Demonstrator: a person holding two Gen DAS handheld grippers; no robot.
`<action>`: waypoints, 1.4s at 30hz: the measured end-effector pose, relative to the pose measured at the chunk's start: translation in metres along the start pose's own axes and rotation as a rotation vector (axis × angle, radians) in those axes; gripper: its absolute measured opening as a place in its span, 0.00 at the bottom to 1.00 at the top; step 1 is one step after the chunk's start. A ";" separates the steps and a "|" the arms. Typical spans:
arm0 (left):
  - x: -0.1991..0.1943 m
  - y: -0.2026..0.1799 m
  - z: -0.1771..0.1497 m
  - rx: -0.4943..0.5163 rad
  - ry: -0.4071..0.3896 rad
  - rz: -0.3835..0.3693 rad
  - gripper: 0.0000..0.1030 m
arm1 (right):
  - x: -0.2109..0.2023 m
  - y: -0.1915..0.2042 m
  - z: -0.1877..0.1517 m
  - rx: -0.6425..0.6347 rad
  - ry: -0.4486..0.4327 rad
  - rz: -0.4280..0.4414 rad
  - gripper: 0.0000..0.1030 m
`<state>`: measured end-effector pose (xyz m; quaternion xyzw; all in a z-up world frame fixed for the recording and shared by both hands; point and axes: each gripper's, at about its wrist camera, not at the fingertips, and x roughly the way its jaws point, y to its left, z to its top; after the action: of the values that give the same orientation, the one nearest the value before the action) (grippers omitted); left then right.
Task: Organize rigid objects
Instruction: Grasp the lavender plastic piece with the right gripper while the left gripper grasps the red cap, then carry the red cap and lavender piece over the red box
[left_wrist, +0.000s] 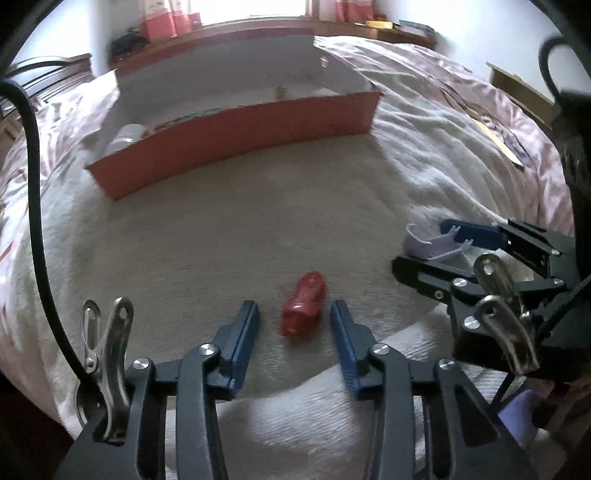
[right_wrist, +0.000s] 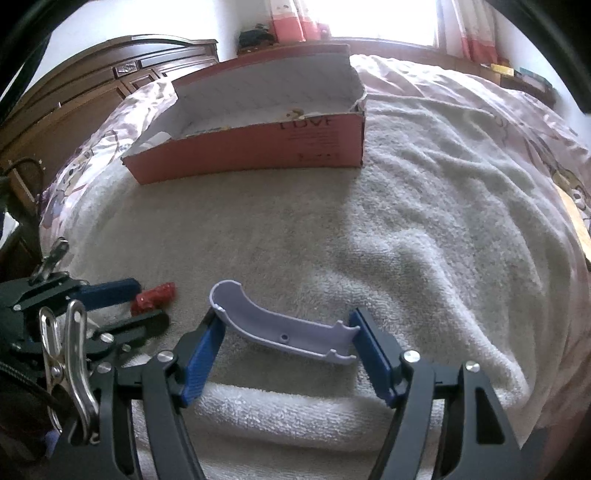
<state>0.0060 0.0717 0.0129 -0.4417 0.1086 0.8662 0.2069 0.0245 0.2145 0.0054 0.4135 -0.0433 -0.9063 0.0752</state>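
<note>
Here the left gripper (left_wrist: 294, 334) sits low over the white towel (left_wrist: 229, 229) near its front edge, jaws part open, the red toy (left_wrist: 304, 308) lying between the blue pads with gaps on both sides, nothing gripped. The right gripper (right_wrist: 286, 356) is just to its right, jaws wide, pads against both ends of the curved lilac shell (right_wrist: 273, 325), which rests on the towel; firm grip or not, cannot tell. The red box (right_wrist: 258, 147) stands open at the towel's far edge, some items inside, too blurred to name.
</note>
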 end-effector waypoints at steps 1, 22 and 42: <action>0.001 -0.002 0.000 0.006 0.000 0.008 0.40 | 0.000 0.000 0.000 0.000 0.000 0.001 0.72; 0.000 0.038 -0.001 -0.141 -0.031 0.080 0.21 | 0.001 0.007 -0.004 -0.033 -0.016 -0.031 0.73; -0.004 0.038 -0.004 -0.161 -0.056 0.071 0.21 | -0.003 0.008 -0.005 -0.040 -0.048 -0.058 0.68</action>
<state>-0.0066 0.0352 0.0141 -0.4285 0.0486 0.8909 0.1426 0.0307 0.2072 0.0053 0.3910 -0.0153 -0.9186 0.0562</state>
